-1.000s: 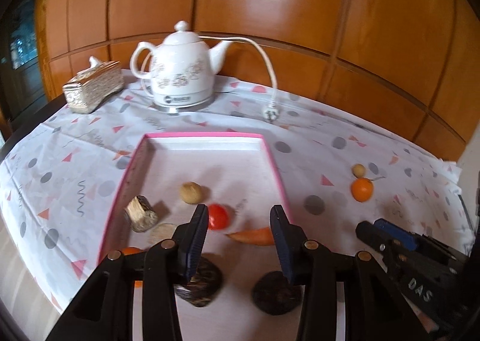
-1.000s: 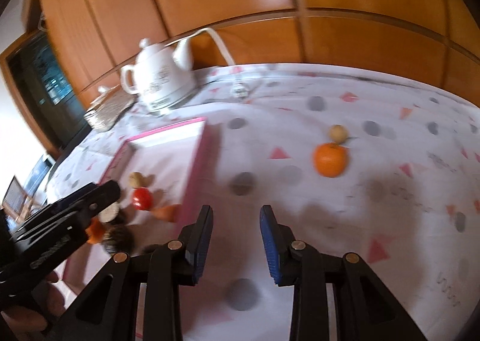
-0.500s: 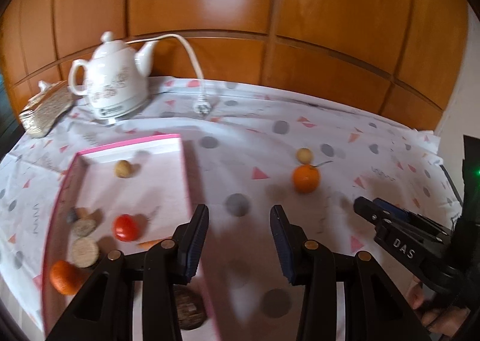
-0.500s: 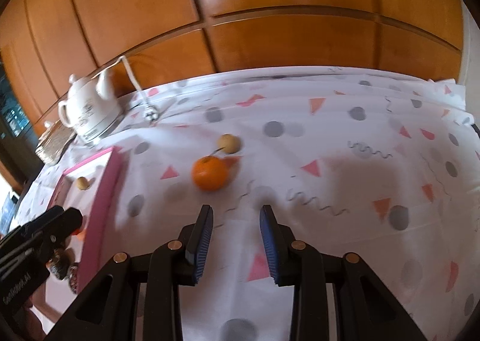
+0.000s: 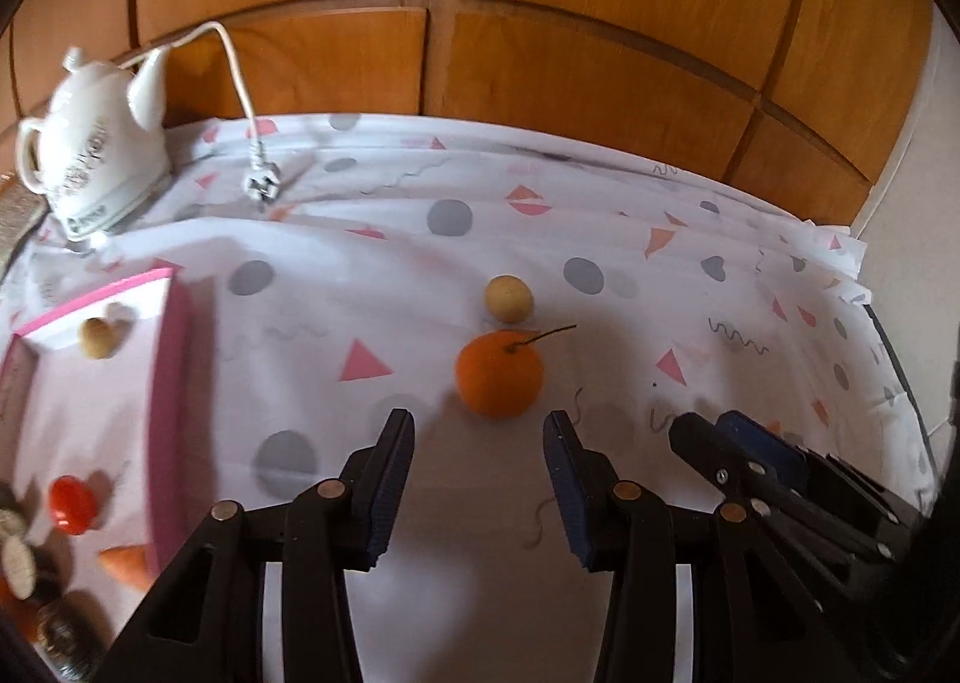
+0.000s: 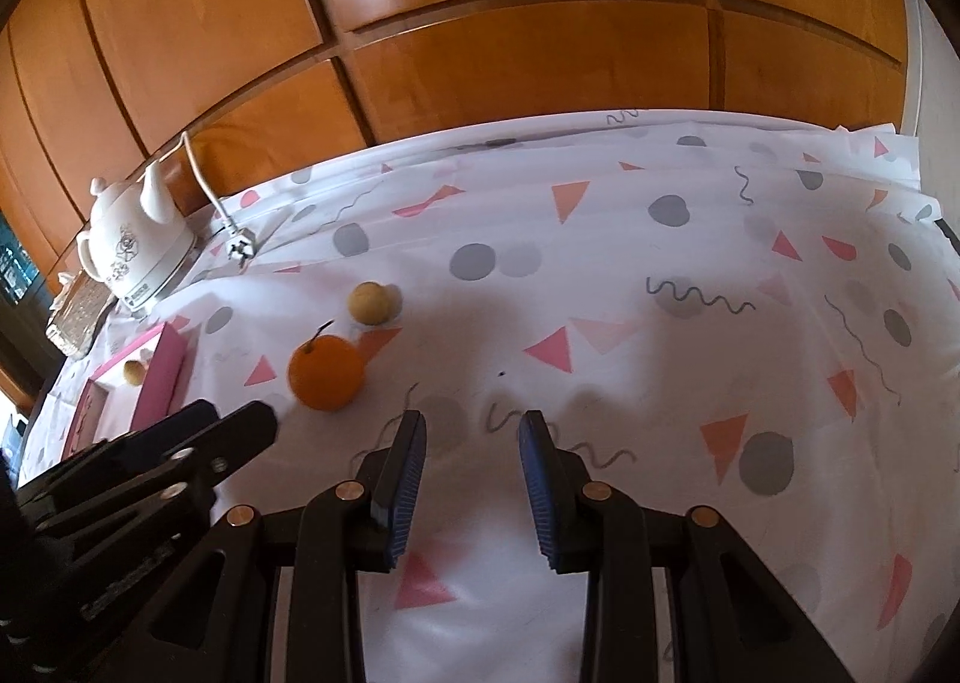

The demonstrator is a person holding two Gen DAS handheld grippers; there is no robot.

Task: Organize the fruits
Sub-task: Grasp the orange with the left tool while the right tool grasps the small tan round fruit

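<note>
An orange [image 5: 499, 374] with a thin stem lies on the patterned cloth, with a small tan round fruit [image 5: 509, 297] just behind it. My left gripper [image 5: 480, 437] is open and empty, its jaws just short of the orange. My right gripper [image 6: 473, 437] is open and empty over bare cloth, to the right of the orange [image 6: 327, 373] and the tan fruit [image 6: 369, 302]. The pink-rimmed tray [image 5: 171, 377] at left holds a tan fruit [image 5: 98, 337], a red tomato [image 5: 72, 503], a carrot [image 5: 126, 563] and several dark pieces.
A white kettle [image 5: 90, 161] with its cord and plug [image 5: 262, 185] stands at the back left, also seen in the right wrist view [image 6: 135, 251]. A woven box [image 6: 75, 311] sits beside it. Wooden panels [image 5: 540, 23] back the table. The cloth's right edge [image 5: 900, 359] drops off.
Both grippers have swung right, away from the tray. My left gripper now faces the orange up close. The right gripper has passed to the orange's right.
</note>
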